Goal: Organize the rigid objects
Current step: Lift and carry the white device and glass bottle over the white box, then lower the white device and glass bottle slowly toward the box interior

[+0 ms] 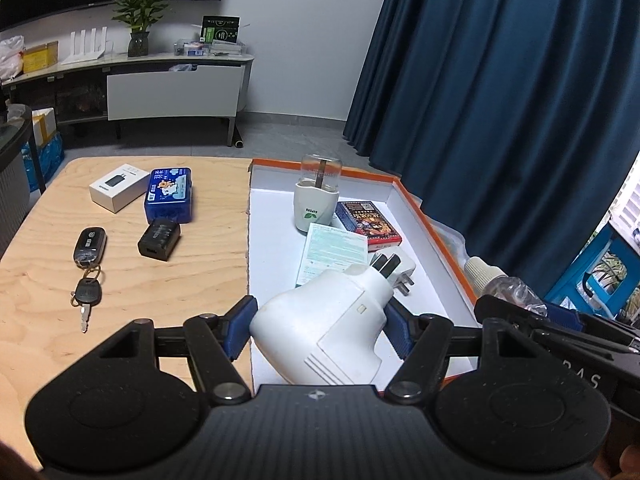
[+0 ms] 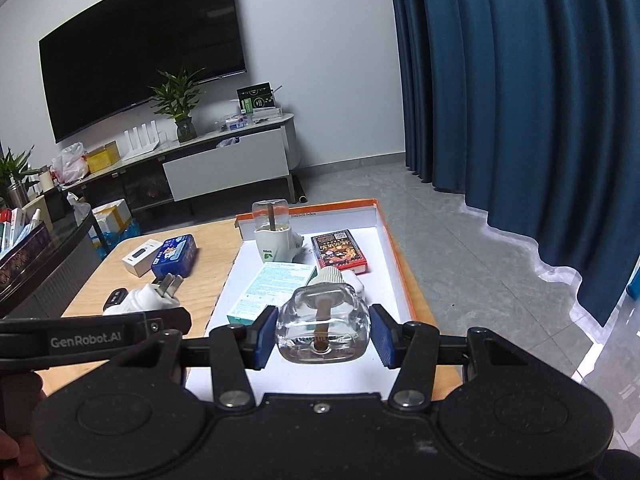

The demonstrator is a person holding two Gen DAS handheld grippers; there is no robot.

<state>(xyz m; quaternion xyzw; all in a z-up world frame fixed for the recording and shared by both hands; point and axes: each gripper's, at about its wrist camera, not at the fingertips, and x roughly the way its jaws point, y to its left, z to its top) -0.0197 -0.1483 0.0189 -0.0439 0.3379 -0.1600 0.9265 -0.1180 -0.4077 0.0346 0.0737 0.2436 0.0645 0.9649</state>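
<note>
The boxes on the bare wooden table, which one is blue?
The blue tin box, with a cartoon label on its lid. It lies between the white box and the small black charger.

Blue curtains (image 2: 520,100), a wall-mounted television (image 2: 140,68), grey tiled floor (image 2: 460,260).

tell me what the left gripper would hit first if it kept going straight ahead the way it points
Probably the white charger lying in the orange-rimmed tray: the prongs of the white plug-in device held by the left gripper point right at it. Depth is unclear; the gap looks small.
</note>
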